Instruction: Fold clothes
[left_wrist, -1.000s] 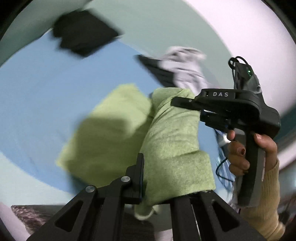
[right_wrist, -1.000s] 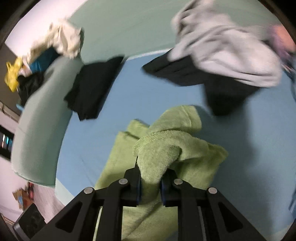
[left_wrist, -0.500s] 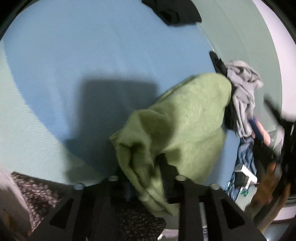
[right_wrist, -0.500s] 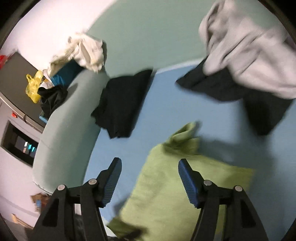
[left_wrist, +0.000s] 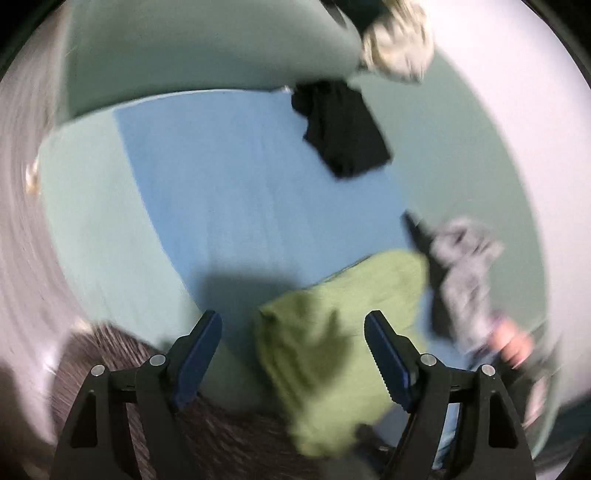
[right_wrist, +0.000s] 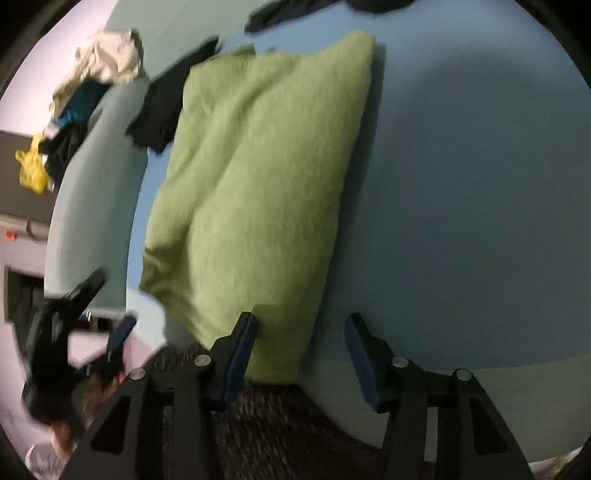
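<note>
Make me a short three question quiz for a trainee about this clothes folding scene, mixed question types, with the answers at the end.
1. True or false: the left tongs are clamped on the green garment.
2. Multiple choice: what does the green garment lie on? A) the blue sheet B) the dark patterned rug C) a wooden chair
3. Fill in: beside the far left edge of the green garment, seen from the right wrist, lies a ____ garment.

Key
1. False. Both the left and the right tongs stand open, pads clear of the cloth; the left have just been opening, the right closing a little.
2. A
3. black
</note>
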